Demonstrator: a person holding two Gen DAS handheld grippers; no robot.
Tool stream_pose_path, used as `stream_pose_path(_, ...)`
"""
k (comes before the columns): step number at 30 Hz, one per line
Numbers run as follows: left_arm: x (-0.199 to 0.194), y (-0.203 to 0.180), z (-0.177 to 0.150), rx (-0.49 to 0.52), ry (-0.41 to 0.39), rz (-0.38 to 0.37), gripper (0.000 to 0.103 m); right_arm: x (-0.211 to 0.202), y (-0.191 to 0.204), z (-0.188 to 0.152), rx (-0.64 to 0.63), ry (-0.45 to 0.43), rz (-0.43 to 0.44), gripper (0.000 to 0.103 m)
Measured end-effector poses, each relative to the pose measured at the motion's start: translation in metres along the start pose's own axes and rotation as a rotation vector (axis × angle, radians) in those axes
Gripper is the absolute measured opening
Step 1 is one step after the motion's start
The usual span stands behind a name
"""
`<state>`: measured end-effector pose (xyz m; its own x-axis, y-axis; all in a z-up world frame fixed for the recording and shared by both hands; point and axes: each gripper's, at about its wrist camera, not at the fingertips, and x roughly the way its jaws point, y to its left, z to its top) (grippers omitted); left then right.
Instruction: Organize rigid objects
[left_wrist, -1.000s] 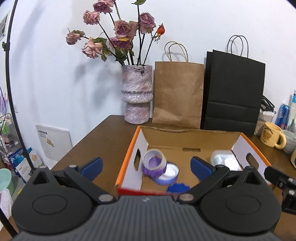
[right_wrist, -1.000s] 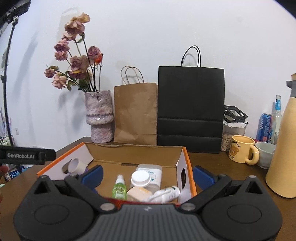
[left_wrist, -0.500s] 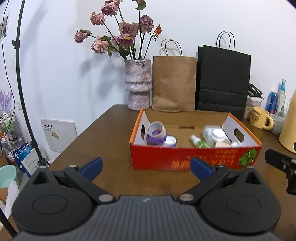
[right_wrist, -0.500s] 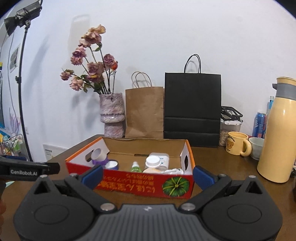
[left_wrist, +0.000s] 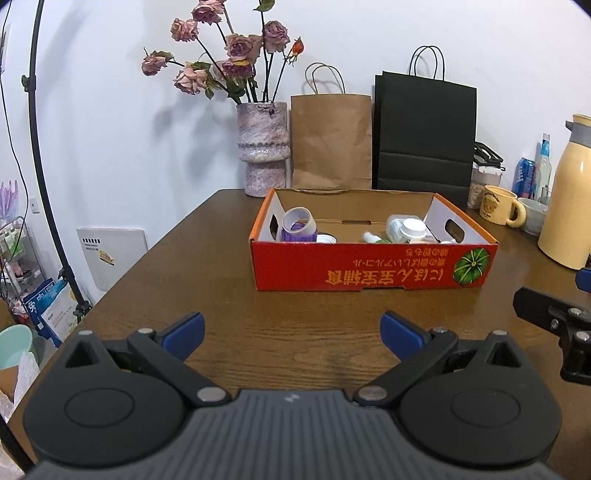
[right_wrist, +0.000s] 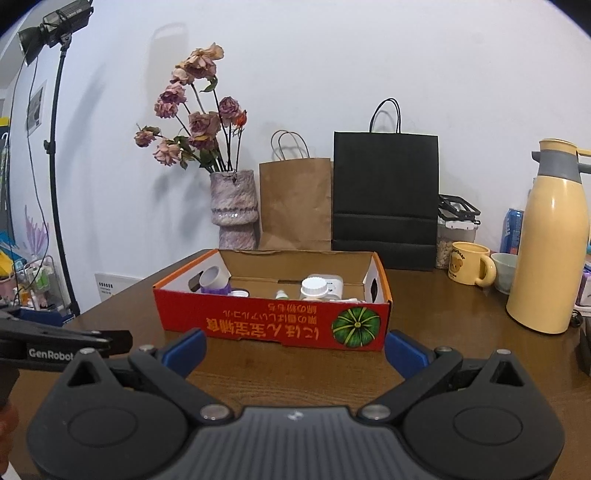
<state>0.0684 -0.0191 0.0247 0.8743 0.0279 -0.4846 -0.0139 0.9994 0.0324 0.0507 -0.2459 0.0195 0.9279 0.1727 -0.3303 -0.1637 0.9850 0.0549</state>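
Both tools held back from the work, over bare wooden table (left_wrist: 221, 280). Left gripper (left_wrist: 291, 334): blue pads spread wide, nothing between them. Right gripper (right_wrist: 295, 349): same, jaws apart and empty.

Red cardboard box (left_wrist: 369, 266) sits on the table ahead of both grippers, well apart from either. Long axis runs left to right across the views; the long printed side faces the cameras, lettering and pumpkin picture upside down. Open top up; handle cut-outs in the two short end walls.

Contents, as far as the near wall allows:
- purple-based jar (left_wrist: 298, 227) at the left end, tilted, with its open mouth toward the upper left
- white-capped bottle (left_wrist: 410, 229) toward the right end, cap up, apparently upright
- small green-topped bottle (right_wrist: 281, 294) between them, mostly hidden
- other small white items low in the box, too hidden to name

No loose items visible on the table near the box.

Judgement: sorting looks at or near its end, or in a pause between picks, with both tools idle. If more remains, the next move calls for coming in over the near wall from above, since a level approach would meet cardboard.

Behind: flower vase (left_wrist: 263, 147), brown paper bag (left_wrist: 330, 144), black paper bag (left_wrist: 424, 136); yellow mug (right_wrist: 471, 263) and thermos (right_wrist: 550, 243) to the right.
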Motion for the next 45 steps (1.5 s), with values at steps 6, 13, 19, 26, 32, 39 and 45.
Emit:
stream_pose_path(6, -0.0034, -0.0018, -0.0021, 0.005, 0.002, -0.004, 0.103, -0.0042, -0.0006, -0.001, 0.005, -0.001, -0.002, 0.103)
stream_pose_path(13, -0.0033, -0.0033, -0.0017, 0.006, 0.001, -0.003, 0.103, -0.0048, -0.0007, -0.0013, 0.009, -0.002, -0.003, 0.103)
stream_pose_path(19, -0.0034, -0.003, -0.0018, 0.006, 0.001, -0.004, 0.103, -0.0052, -0.0008, -0.0016, 0.009, -0.002, -0.003, 0.103)
stream_pose_path(26, -0.0033, -0.0032, -0.0017, 0.006, 0.001, -0.004, 0.103, -0.0052, -0.0009, -0.0016, 0.01, -0.001, -0.003, 0.103)
stream_pose_path(32, -0.0035, -0.0032, -0.0019, 0.006, 0.001, -0.002, 0.103, -0.0055, -0.0007, -0.0018, 0.01, -0.003, -0.003, 0.103)
stream_pose_path(39, -0.0039, -0.0032, -0.0014, 0.005, 0.001, -0.003, 0.103, -0.0063, -0.0002, -0.0022, 0.01, -0.006, -0.003, 0.103)
stream_pose_path(45, -0.0042, -0.0037, -0.0016, 0.005, 0.0, -0.003, 0.103, -0.0063, -0.0004, -0.0021, 0.011, -0.006, -0.003, 0.103)
